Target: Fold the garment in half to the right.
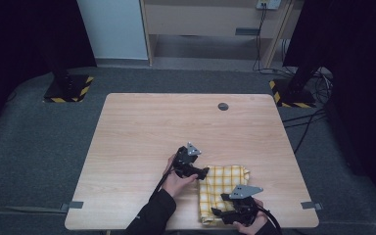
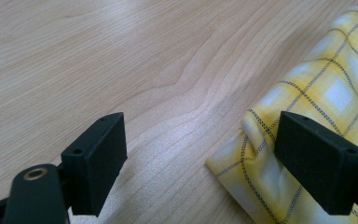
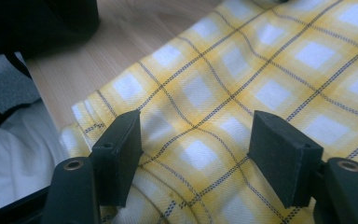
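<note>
Yellow checked cotton, crossed by thin dark lines, is what we are working on: a folded cloth (image 1: 222,191) is lying on the pale wooden table (image 1: 142,132), near its front edge and right of the middle. In the high view we are holding the left tool (image 1: 204,171) at the cloth's far left corner, its tips just reaching the hem. In the left gripper view the left tool (image 2: 200,158) is standing spread wide, bare wood showing between its two black jaws; one jaw is sitting over the folded edge of the cloth (image 2: 326,93) and the other is over the table (image 2: 98,56), and we cannot tell whether either is touching anything. Nothing is being pinched there.

We are keeping the right tool (image 1: 217,212) low over the near left part of the cloth, by the table's front edge. In the right gripper view the right tool (image 3: 196,158) is also standing open, with the checked fabric (image 3: 242,70) spreading out under and between its jaws; the pads are not pressing on it. The stacked layers of the fold are showing at the near corner (image 3: 81,123), and a strip of table (image 3: 135,42) is lying beyond it.

A small dark round disc (image 1: 223,106) is sitting near the table's far edge, well apart from the cloth
</note>
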### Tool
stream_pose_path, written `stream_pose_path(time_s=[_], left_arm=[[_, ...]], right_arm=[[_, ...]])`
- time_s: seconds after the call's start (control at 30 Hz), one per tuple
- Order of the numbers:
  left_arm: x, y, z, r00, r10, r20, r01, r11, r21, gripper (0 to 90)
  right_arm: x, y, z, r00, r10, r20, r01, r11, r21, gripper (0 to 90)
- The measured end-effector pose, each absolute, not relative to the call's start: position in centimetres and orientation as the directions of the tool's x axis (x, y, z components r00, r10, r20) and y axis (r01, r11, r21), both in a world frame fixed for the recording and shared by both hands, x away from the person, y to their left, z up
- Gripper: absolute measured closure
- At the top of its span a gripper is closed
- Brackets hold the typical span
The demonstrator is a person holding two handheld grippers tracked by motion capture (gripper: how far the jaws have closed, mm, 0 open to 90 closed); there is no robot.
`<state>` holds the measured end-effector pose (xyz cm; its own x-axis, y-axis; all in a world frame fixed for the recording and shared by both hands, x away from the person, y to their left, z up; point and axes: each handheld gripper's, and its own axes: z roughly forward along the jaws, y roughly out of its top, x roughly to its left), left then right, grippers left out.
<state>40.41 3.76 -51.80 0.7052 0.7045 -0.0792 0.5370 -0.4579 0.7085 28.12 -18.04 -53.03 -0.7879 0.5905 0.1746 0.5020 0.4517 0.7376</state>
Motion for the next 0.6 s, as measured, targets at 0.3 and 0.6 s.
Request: stream_pose_path(time_s=[0.3,0.6], left_arm=[[39.7,3.9,-51.4,0.713,0.699,-0.065,0.522,-0.466,0.714,16.2],[39.8,4.0,-51.6,0.705,0.705,-0.082,0.54,-0.457,0.707,14.8]], right_arm=[[28.7,-19.3,-51.3,-0.771,0.616,0.159,0.485,0.408,0.773,30.5],[29.7,-20.7,-53.0,-0.748,0.643,0.166,0.534,0.434,0.726,30.9]])
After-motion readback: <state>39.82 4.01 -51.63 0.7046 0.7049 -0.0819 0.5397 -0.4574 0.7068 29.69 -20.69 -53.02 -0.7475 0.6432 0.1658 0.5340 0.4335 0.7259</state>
